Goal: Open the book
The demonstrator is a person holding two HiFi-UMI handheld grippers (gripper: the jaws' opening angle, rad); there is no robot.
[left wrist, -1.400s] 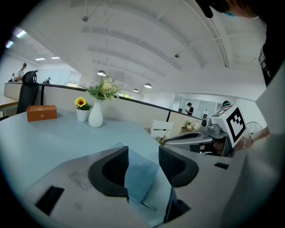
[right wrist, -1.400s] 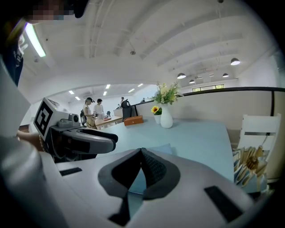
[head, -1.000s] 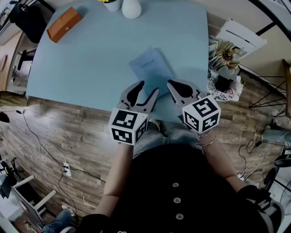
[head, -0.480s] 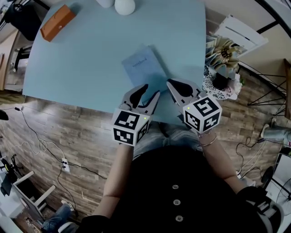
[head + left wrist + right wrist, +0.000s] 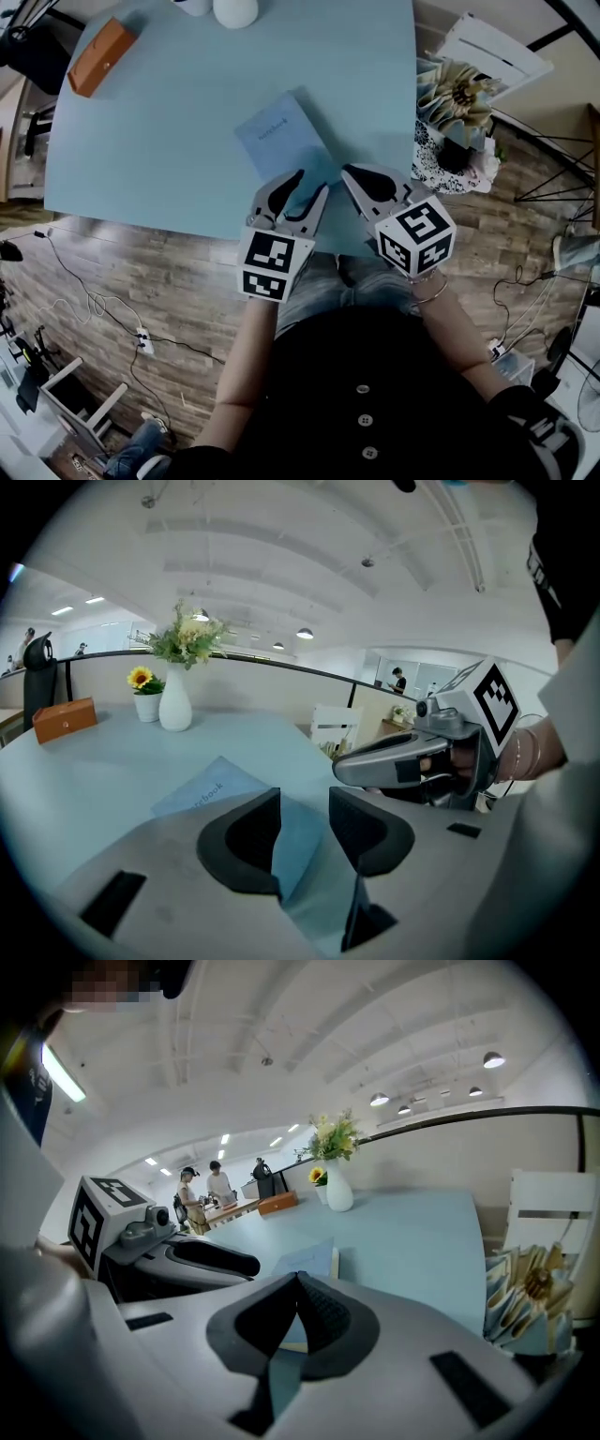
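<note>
We hold both tools at the near edge of the tabletop (image 5: 187, 112), where the closed pale-blue book (image 5: 279, 141) lies flat just ahead of their tips. The jaws of our left tool (image 5: 311, 181) stand apart, having just been closing, and grip nothing. Those of our right tool (image 5: 352, 176) meet, empty.

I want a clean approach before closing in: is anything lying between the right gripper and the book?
Nothing visible does. The closed book lies flat on the table, its near corner just ahead of the right gripper, whose jaws are together; only bare tabletop shows between them.
</note>
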